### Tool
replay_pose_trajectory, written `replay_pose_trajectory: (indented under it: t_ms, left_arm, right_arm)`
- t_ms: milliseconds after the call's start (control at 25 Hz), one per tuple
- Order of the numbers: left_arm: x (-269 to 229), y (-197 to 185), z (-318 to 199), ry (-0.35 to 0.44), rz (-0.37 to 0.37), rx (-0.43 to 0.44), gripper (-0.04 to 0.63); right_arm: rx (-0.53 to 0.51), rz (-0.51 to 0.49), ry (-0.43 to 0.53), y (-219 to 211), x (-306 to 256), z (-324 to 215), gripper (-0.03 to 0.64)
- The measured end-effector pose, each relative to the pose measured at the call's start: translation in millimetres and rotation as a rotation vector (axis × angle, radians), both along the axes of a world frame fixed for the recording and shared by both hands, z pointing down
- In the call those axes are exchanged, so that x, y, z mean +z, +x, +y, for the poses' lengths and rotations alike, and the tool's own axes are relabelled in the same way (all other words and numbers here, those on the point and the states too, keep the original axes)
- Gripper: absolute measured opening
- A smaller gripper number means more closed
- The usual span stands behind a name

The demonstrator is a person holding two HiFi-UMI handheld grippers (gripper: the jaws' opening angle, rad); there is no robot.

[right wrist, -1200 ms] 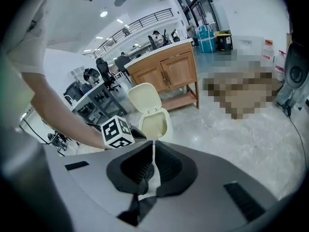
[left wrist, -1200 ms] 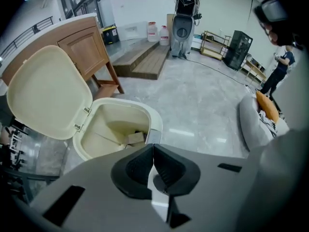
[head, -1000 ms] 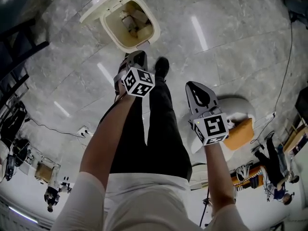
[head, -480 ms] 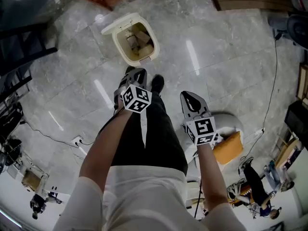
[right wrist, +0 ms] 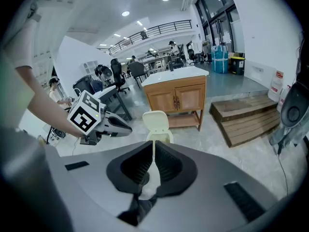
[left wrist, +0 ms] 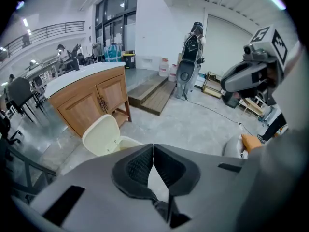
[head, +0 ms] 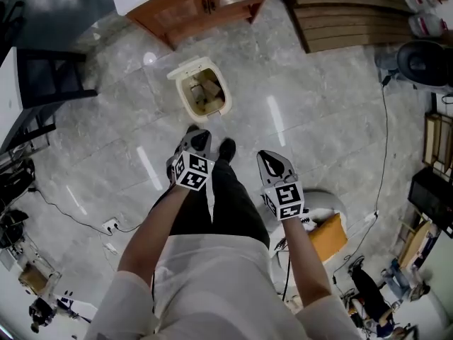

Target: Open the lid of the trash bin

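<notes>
Grey marble floor (head: 318,140) spreads below me. The trash bin (head: 205,99) stands on it just before the wooden cabinet (head: 205,2), ahead of and well apart from my left gripper (head: 196,137) and right gripper (head: 273,160). Its lid (head: 185,68) is raised on the cabinet side, mouth upward. Both grippers' fingers are pressed together, holding nothing.

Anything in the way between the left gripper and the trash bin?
Nothing visible does. Only bare floor lies between the left gripper, jaws shut and empty, and the trash bin. Its lid already stands open.
</notes>
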State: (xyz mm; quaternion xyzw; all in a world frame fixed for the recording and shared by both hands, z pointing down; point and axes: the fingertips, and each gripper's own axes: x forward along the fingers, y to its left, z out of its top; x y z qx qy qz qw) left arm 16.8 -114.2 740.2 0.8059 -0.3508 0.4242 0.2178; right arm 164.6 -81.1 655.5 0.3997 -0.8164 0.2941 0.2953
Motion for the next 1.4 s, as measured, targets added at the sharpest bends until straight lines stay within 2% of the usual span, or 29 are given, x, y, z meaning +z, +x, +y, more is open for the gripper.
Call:
replay_pose_trajectory:
  t_ms: [200, 440, 640, 1000, 1400]
  left_arm:
    - [-49.6, -6.2, -3.4, 0.032, 0.035, -0.037, 0.018]
    - [-117.1, -16.7, -12.4, 0.110, 0.085, -0.070, 0.018]
    - [-164.3, -31.1, -3.1, 0.120, 0.148, -0.094, 0.018]
    - [-242.6, -80.3, -8.5, 0.233, 0.210, -0.118, 0.018]
    - [-307.9, -131.6, -8.7, 0.337, 0.296, -0.149, 0.018]
  right_arm:
    - [-0.024, -0.006, 0.033, 0.5, -33.8, -10.3, 0.036]
    - [-0.041, -0.032, 0.046, -1.9, -71.2, -22.5, 0.037]
    - [-0.104, -0.032, 0.082, -9.6, -106.9, -19.6, 0.037]
    - [-0.094, -0.026, 0.202, -34.8, -170.5, -51.0, 0.037]
    - [-0.114, 0.004, 0.327, -71.2, -225.2, -58.4, 0.035]
